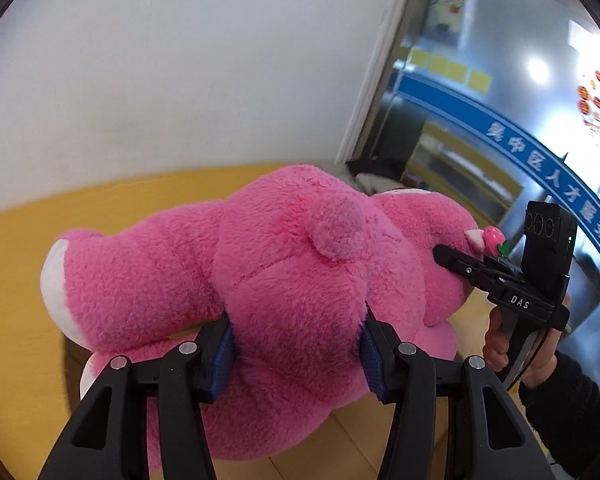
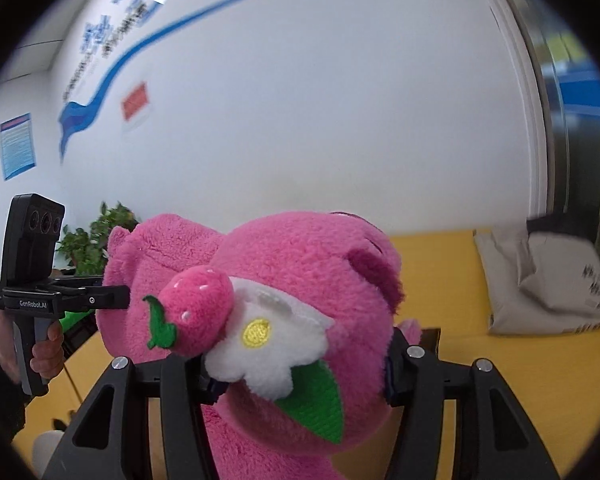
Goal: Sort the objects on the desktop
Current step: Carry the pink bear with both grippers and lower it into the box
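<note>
A big pink plush bear (image 1: 284, 280) hangs above the yellow table (image 1: 16, 280), held by both grippers. My left gripper (image 1: 298, 348) is shut on the bear's lower body, its blue pads pressed into the fur below the round tail. My right gripper (image 2: 300, 372) is shut on the bear's head (image 2: 300, 280), beside the strawberry and white flower sewn near one ear. The right gripper also shows in the left wrist view (image 1: 448, 254) at the bear's head. The left gripper shows in the right wrist view (image 2: 116, 300) at the bear's far side.
A grey plastic mailer bag (image 2: 540, 284) lies on the yellow table (image 2: 500, 368) near the wall corner. A green potted plant (image 2: 88, 244) stands at the left. A white wall runs behind; a glass door with a blue band (image 1: 500, 132) is at the right.
</note>
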Demonstrator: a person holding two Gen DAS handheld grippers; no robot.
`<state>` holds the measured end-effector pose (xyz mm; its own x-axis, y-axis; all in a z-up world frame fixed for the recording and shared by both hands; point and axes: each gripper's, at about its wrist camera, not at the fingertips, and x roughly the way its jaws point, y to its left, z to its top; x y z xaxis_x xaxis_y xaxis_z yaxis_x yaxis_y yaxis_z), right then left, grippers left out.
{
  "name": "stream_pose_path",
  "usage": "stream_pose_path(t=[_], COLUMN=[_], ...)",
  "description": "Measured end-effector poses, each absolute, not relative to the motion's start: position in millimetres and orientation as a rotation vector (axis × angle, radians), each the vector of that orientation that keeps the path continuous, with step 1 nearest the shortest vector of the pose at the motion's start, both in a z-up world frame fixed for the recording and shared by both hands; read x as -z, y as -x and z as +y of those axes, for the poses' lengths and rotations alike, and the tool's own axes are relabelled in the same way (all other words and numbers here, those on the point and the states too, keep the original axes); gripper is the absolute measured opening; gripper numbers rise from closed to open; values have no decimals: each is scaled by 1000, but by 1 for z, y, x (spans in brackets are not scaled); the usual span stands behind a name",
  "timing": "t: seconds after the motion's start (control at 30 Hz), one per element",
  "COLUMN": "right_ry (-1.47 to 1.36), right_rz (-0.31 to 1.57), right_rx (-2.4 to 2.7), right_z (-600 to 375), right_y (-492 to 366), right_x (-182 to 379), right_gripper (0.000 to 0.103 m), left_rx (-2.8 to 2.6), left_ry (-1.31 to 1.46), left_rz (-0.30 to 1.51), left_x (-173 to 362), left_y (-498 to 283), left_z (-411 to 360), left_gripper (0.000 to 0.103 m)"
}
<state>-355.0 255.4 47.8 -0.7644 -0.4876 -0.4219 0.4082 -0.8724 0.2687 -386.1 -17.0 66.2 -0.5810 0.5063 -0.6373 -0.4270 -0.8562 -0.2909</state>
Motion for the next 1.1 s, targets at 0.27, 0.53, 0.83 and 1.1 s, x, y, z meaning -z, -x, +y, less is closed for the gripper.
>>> stream_pose_path(t=[0.27,0.53,0.83,1.1], right_ry=[-1155,-1231,-1250,-1315], right_rz=[-88,-64,-129,-84], right_rx=[2543,2515,2492,2476], right_z=[239,236,246,248], right_y=[418,393,363,369], right_x=[30,22,13,32], right_gripper=[65,68,68,72], left_rx=[-2340,-2329,-2283,-2241], left_ry=[1222,1225,1256,1368], left_rz=[-100,-94,-100,0], left_x=[27,24,23,47], left_y=[417,376,360,366], left_z=[-10,-7,1,20], left_gripper=[61,62,62,62])
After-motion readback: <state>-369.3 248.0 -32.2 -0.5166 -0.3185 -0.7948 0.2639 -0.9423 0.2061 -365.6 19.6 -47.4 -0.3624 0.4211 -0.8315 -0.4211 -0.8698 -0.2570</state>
